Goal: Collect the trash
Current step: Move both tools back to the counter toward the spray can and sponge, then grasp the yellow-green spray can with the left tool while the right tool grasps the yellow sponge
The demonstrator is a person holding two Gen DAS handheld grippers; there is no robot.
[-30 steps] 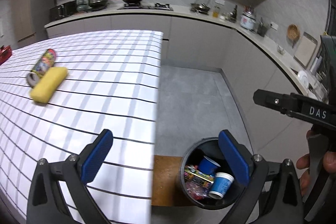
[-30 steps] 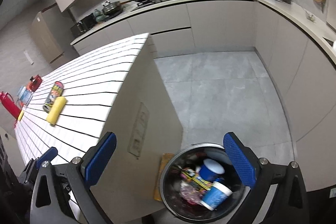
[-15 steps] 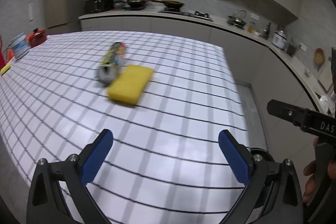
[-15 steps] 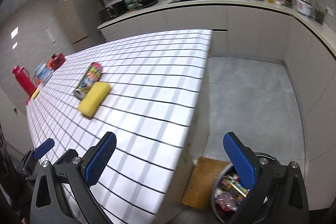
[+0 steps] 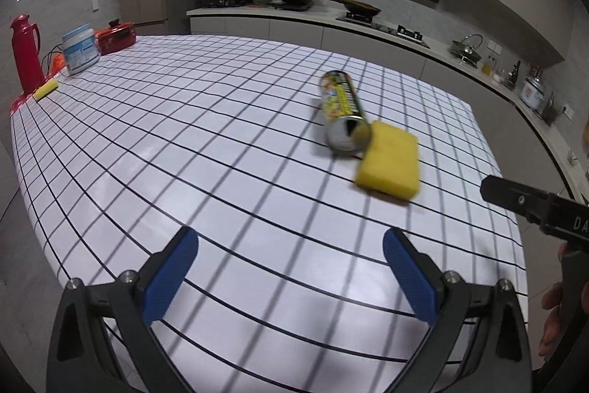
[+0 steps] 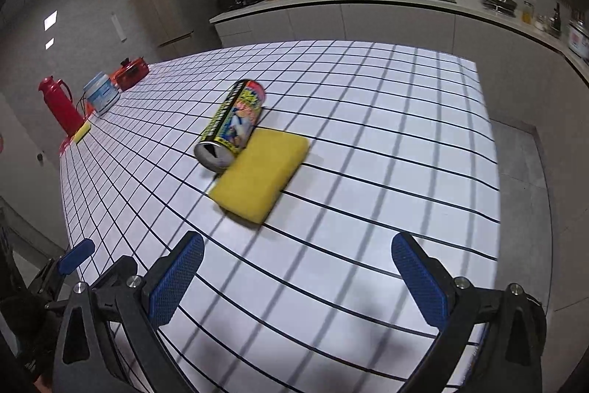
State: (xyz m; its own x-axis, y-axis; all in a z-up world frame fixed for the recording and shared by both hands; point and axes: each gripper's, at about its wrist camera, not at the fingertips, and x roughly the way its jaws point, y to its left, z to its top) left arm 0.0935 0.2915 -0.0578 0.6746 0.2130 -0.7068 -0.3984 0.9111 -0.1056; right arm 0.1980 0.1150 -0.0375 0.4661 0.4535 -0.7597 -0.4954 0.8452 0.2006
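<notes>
Yellow sponge [image 5: 388,160] edges motion-blurred

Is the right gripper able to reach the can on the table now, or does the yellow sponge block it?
Probably yes. The right gripper is open and empty. The can lies on its side with the sponge touching it on the near right side; its left side and top look free, so approaching from above seems possible.

Both wrist views above gridded table [image 5: 221,142], sharing can [image 6: 232,126].
</notes>
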